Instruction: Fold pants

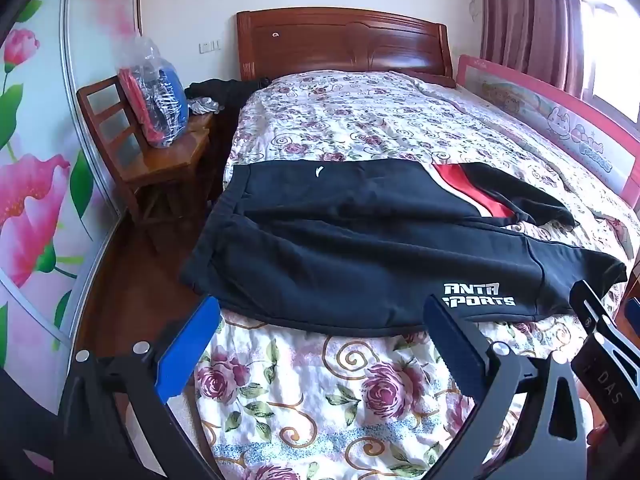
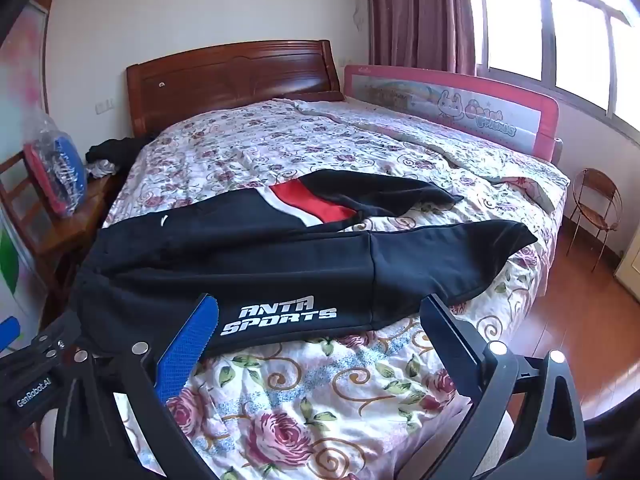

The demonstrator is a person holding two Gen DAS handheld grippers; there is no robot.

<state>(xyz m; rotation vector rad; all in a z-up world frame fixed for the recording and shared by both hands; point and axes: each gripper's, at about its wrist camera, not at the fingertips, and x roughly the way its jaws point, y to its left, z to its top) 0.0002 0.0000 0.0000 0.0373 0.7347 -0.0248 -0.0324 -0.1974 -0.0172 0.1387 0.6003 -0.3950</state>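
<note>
Black track pants (image 1: 340,248) (image 2: 256,264) lie spread across the flowered bed, waistband to the left, legs running right. The far leg carries a red and white panel (image 1: 472,196) (image 2: 312,204); the near leg bears white "ANTA SPORTS" lettering (image 1: 478,296) (image 2: 280,314). My left gripper (image 1: 320,312) hovers open over the near edge of the pants, nothing between its blue pads. My right gripper (image 2: 318,312) is open too, just short of the lettered leg, empty. The right gripper's black frame also shows at the right rim of the left wrist view.
The bed (image 1: 320,400) (image 2: 320,392) has a wooden headboard (image 1: 344,44) and a pink guard rail (image 2: 452,104) on its far right side. A wooden chair (image 1: 160,160) with a plastic-wrapped bundle stands left. A wire chair (image 2: 596,200) sits on the floor at right.
</note>
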